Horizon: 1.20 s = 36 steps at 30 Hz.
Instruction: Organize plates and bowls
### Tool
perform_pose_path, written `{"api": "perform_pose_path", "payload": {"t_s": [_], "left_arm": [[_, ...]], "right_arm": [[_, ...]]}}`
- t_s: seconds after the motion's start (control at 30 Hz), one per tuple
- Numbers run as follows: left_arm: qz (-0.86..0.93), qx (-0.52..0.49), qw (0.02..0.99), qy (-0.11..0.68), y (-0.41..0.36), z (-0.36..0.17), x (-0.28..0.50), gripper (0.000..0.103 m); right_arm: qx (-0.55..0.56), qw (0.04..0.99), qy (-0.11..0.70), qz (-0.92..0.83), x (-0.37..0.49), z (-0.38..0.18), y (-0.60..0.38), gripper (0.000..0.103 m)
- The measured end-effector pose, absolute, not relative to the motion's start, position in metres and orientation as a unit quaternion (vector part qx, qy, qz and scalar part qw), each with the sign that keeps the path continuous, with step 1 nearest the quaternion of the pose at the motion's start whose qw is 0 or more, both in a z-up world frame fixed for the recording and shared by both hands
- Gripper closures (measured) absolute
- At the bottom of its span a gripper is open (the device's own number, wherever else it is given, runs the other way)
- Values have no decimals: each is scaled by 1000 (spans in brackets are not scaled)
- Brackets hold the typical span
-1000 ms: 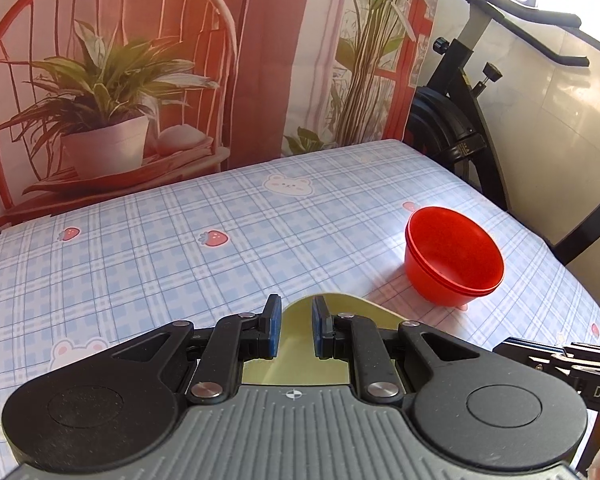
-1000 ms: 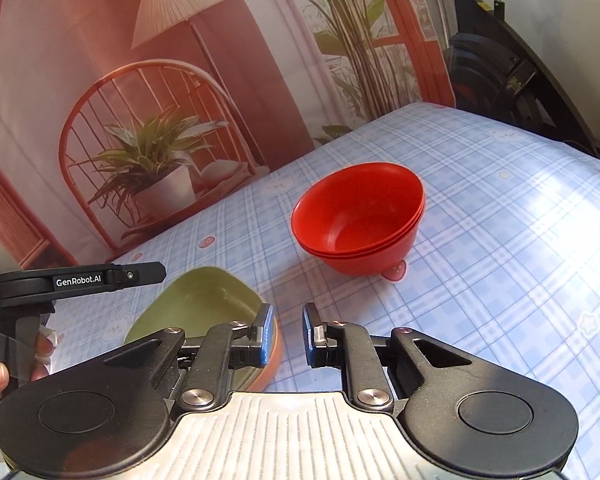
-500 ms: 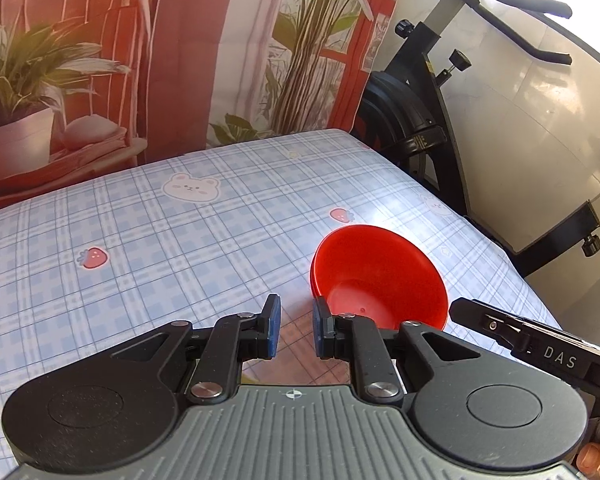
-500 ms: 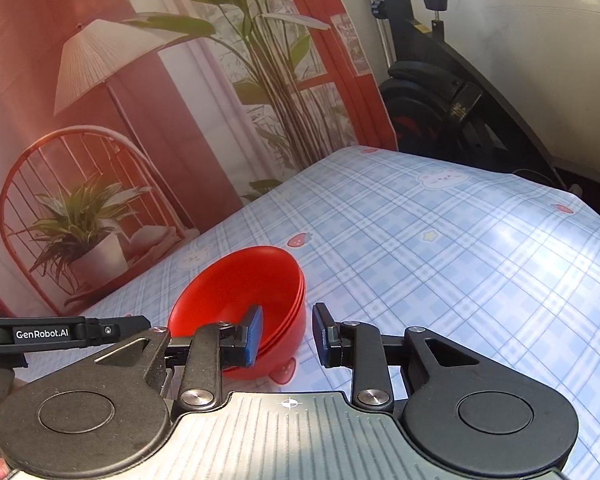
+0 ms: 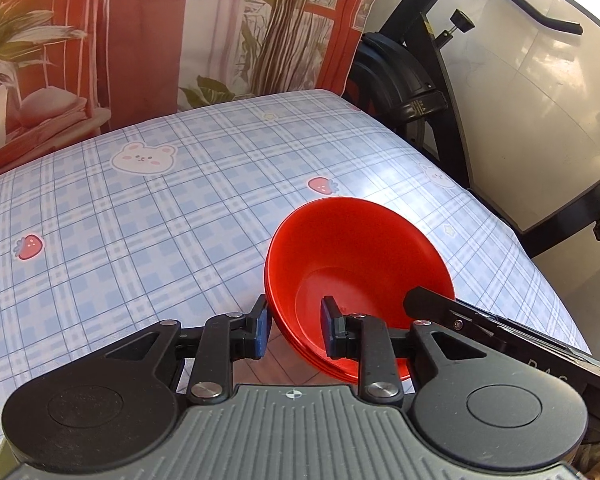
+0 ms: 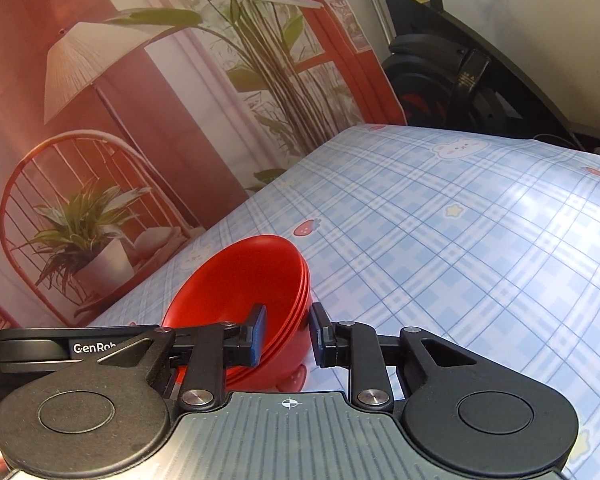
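Note:
A stack of red bowls [image 5: 356, 264] stands on the blue plaid tablecloth near the table's right edge; it also shows in the right wrist view [image 6: 236, 284]. My left gripper [image 5: 294, 330] is open and straddles the stack's near left rim, one finger outside and one inside the top bowl. My right gripper [image 6: 286, 334] is open and straddles the rim on the other side, its left finger inside the bowl. Neither pair of pads visibly presses the rim.
The plaid tablecloth [image 5: 140, 220] runs back to a printed backdrop with plants [image 6: 100, 160]. A black exercise bike [image 5: 420, 80] stands just beyond the table's right edge. The right gripper's body [image 5: 500, 332] reaches into the left wrist view.
Both grippers have moved in on the red bowls from either side and opened wider, now straddling the rim. The green plate seen a second ago is out of view.

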<state>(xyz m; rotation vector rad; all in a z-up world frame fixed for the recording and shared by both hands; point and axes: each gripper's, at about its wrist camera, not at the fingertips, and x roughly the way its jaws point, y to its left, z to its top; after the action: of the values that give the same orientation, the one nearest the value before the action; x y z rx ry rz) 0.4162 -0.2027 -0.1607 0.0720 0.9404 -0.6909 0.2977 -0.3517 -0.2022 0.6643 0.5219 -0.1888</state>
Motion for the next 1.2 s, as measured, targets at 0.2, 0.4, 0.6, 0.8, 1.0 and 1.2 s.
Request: {"api": "perform_pose_path", "payload": {"t_s": [0.2, 0.4, 0.6, 0.8, 1.0, 1.2], "left_arm": [[-314, 37, 840, 440, -202, -160, 413, 82], [-316, 41, 848, 423, -193, -146, 400, 83], [-310, 42, 861, 401, -174, -127, 381, 83], [-283, 28, 877, 388, -148, -114, 358, 82], [-262, 25, 885, 384, -121, -105, 346, 81], [-240, 19, 889, 389, -92, -102, 338, 81]], "right_arm": [[320, 907, 258, -93, 295, -200, -349, 81], [320, 909, 251, -91, 286, -189, -345, 82], [312, 915, 242, -80, 275, -168, -331, 82], [297, 921, 243, -65, 270, -151, -308, 83], [283, 925, 248, -40, 269, -138, -282, 83], [267, 928, 260, -14, 272, -134, -253, 83]]}}
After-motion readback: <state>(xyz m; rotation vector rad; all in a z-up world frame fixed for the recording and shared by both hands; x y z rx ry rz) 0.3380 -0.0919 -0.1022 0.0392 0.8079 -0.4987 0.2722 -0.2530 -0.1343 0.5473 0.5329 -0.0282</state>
